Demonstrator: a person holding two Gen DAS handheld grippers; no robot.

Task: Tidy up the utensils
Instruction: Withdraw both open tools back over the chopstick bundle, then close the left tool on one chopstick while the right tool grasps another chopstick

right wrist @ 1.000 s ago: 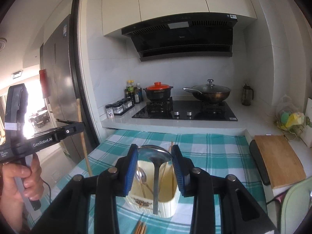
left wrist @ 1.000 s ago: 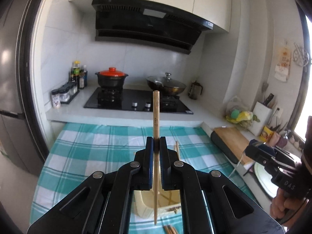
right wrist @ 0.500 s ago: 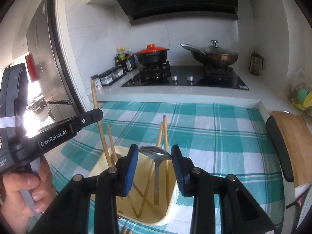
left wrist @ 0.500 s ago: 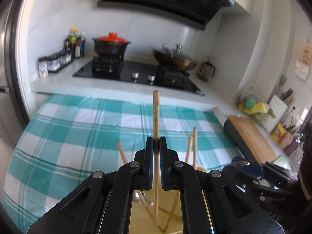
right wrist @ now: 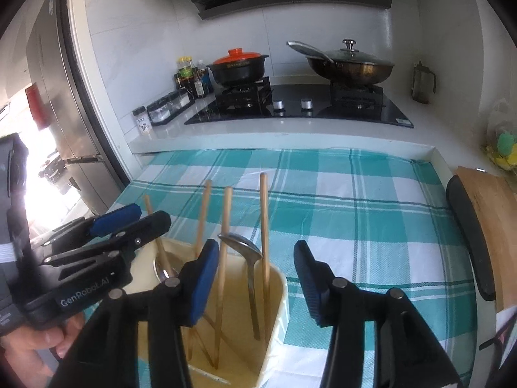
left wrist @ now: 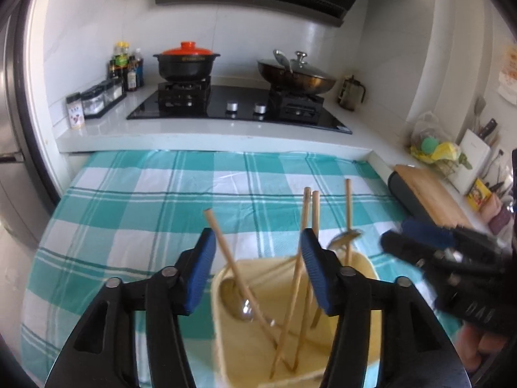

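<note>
Above the cream plastic utensil holder (left wrist: 362, 262), both grippers (left (left wrist: 257, 270), right (right wrist: 252, 283)) now gape wide, having released the wooden chopstick (left wrist: 239, 278) and steel ladle (right wrist: 250, 274) inside, so that drop-off looks finished.

Daylight floods both views, blowing out to white glare at the doorway by the fridge (right wrist: 48, 97). Fisheye bending curves the counter edge (left wrist: 210, 145) and darkens every corner. The right gripper (left wrist: 452, 258) blurs in the left view.
</note>
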